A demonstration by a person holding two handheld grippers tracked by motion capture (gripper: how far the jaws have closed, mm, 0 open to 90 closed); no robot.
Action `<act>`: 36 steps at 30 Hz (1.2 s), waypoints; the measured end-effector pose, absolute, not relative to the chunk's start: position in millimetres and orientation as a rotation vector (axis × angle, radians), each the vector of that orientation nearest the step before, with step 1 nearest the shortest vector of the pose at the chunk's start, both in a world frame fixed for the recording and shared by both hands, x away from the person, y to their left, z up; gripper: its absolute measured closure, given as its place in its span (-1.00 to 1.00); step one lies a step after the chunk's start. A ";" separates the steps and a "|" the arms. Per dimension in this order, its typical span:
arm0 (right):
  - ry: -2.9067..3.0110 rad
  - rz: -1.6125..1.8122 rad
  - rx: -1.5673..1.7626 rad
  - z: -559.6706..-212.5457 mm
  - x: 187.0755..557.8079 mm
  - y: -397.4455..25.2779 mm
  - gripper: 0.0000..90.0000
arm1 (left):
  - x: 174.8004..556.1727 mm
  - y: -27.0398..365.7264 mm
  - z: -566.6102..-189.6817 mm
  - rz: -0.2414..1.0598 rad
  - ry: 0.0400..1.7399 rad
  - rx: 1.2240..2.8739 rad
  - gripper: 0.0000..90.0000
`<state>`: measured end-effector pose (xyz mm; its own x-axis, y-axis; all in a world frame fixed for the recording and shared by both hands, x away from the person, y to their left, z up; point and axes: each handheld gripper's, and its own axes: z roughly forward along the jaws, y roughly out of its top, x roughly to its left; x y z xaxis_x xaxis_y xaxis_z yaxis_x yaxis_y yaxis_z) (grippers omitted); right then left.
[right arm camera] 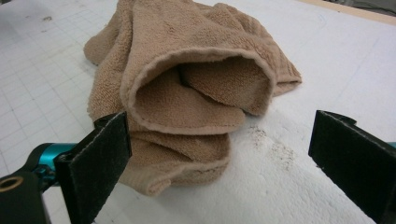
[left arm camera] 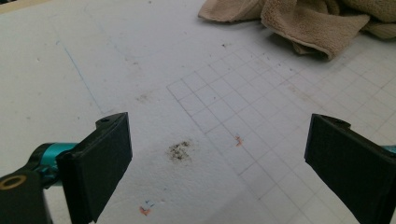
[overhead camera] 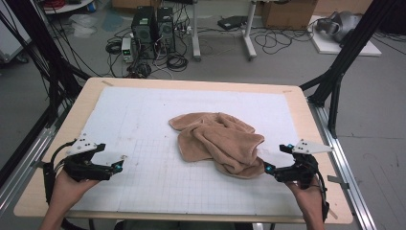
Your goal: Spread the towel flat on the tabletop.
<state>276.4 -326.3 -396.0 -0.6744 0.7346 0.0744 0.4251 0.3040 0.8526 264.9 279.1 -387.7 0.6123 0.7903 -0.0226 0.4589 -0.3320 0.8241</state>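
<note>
Two hand-held grippers sit at the near edge of the white gridded mat [overhead camera: 143,124], one on each side of the crumpled tan towel [overhead camera: 218,141], which serves as the reference object.

Left gripper [overhead camera: 119,165]: held in the person's left hand [overhead camera: 69,184], well to the left of the towel and nearer the person. Its jaws stand wide apart and hold nothing; in the left gripper view the left gripper [left arm camera: 219,154] frames bare mat with a dark smudge [left arm camera: 180,150], and the towel [left arm camera: 308,21] lies beyond, at the upper right.

Right gripper [overhead camera: 269,167]: held in the person's right hand [overhead camera: 309,194], just beside the towel's near right corner. Its jaws are likewise spread wide and empty. In the right gripper view the right gripper [right arm camera: 219,149] faces the towel [right arm camera: 187,79] at close range; the left jaw overlaps the lower folds, but contact cannot be confirmed.

Towel: bunched in a loose heap at the centre of the mat, slightly right of middle, with one rolled fold open toward the right gripper.

Wooden table [overhead camera: 86,96]: its bare rim shows around the mat. Computer towers [overhead camera: 153,28] and cables [overhead camera: 273,40] lie on the floor beyond the towel.
</note>
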 end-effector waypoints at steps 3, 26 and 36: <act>2.264 1.308 1.037 -393.5 278.8 -322.3 -0.89 | 265.5 278.3 -387.7 0.485 0.991 1.978 -0.82; 2.381 1.322 0.879 -366.3 315.5 -264.4 -0.89 | 276.1 252.5 -386.4 0.437 0.935 1.986 -0.82; 2.497 1.203 0.875 -381.8 329.1 -246.5 -0.57 | 280.1 237.1 -388.4 0.421 0.907 1.985 -0.80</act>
